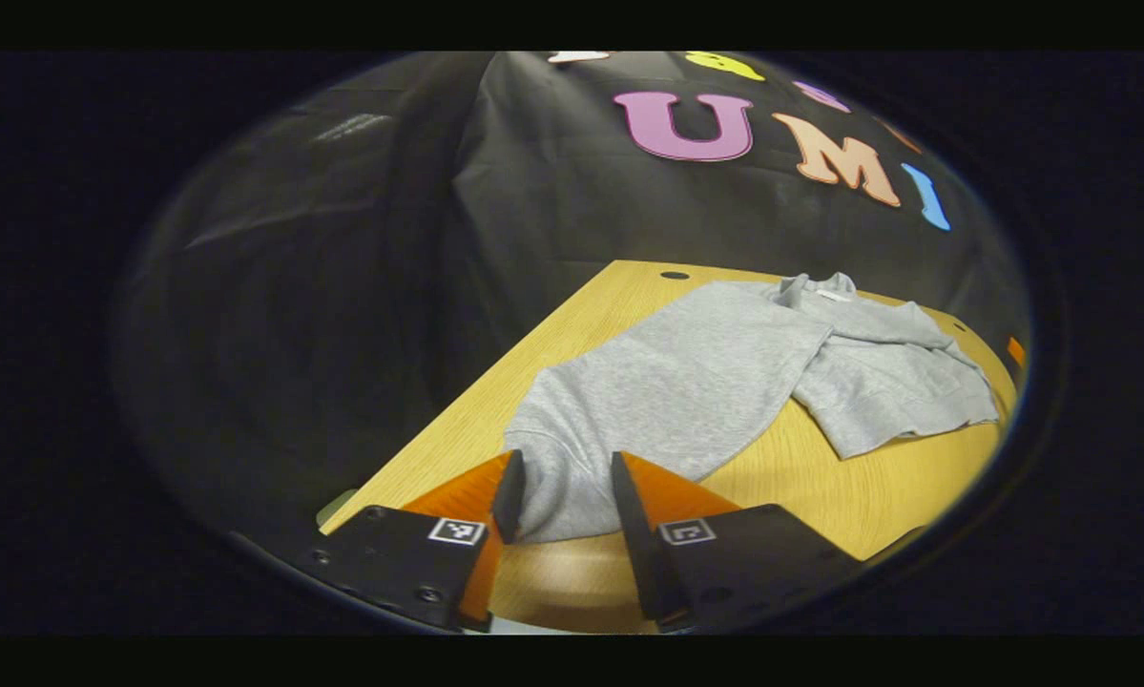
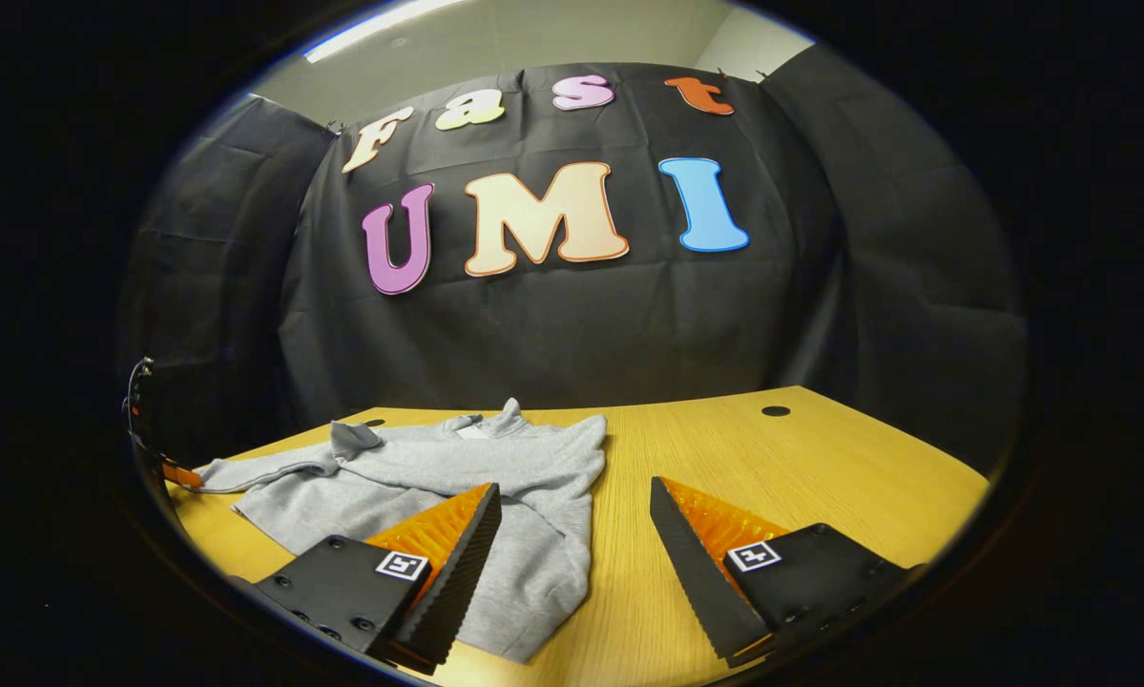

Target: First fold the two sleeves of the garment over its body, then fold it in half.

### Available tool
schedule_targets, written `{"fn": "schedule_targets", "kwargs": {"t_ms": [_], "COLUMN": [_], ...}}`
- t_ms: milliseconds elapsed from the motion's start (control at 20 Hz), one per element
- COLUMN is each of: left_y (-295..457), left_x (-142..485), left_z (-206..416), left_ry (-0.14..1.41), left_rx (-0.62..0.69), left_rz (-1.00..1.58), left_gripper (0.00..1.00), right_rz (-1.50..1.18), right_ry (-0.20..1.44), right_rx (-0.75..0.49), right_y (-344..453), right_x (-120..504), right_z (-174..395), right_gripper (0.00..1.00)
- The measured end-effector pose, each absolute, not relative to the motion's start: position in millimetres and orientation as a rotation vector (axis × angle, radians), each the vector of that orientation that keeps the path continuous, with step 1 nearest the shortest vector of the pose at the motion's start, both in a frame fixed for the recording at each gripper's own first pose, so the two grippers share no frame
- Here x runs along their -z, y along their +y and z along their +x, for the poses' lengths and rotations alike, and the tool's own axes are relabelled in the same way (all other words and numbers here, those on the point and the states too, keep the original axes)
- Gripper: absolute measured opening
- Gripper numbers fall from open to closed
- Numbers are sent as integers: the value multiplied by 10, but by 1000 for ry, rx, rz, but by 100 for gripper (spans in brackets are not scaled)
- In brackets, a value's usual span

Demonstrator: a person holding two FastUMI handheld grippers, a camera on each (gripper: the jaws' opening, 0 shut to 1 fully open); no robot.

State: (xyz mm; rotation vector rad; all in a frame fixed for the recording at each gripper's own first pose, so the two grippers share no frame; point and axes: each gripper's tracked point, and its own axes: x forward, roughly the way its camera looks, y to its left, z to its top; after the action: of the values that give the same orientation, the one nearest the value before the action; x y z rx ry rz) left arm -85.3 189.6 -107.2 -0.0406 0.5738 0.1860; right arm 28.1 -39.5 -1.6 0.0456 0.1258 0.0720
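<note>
A grey sweatshirt (image 1: pixel 686 382) lies on the wooden table (image 1: pixel 820 487), collar toward the back wall. One sleeve stretches out toward my left gripper (image 1: pixel 569 482), which is open, its fingers standing on either side of the cuff end with a wide gap. In the right gripper view the sweatshirt (image 2: pixel 495 477) lies left of centre. My right gripper (image 2: pixel 574 520) is open just above the table, one finger over the garment's near edge and the other over bare wood. The left gripper (image 2: pixel 156 448) shows at the far left, by the sleeve end.
Black cloth walls close in the table at the back and sides. Bare table (image 2: pixel 820 477) spreads to the right of the garment, with a small dark hole (image 2: pixel 776 411) near the back. The table's left edge (image 1: pixel 438 420) runs close beside the outstretched sleeve.
</note>
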Motion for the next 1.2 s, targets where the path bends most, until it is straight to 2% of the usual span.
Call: {"fn": "schedule_targets", "kwargs": {"t_ms": [100,150,250,300,550,800,1000,1200], "left_y": [1892,1865,1848,1867,1869,1852,1710,1342], "left_x": [1071,1061,1063,1051,1027,868,324,-169], "left_z": [-865,-851,-831,-829,-816,-756,-529,-251], "left_ry": [586,575,566,554,523,503,401,323], "left_rx": [-198,-188,-203,-211,-224,-223,-183,-88], "left_rz": [-27,-28,-40,-38,-52,-18,72,80], "left_gripper": [40,39,30,23,8,2,0,0], "right_rz": [43,47,55,55,60,78,79,84], "right_ry": [132,136,132,126,132,146,152,147], "right_rx": [-79,-82,-85,-85,-75,-78,-75,-77], "right_y": [-382,-371,-358,-361,-392,-394,-406,-413], "right_x": [44,66,64,59,121,203,239,230], "right_z": [277,272,279,289,283,260,252,267], "right_gripper": [97,98,97,98,97,97,98,98]}}
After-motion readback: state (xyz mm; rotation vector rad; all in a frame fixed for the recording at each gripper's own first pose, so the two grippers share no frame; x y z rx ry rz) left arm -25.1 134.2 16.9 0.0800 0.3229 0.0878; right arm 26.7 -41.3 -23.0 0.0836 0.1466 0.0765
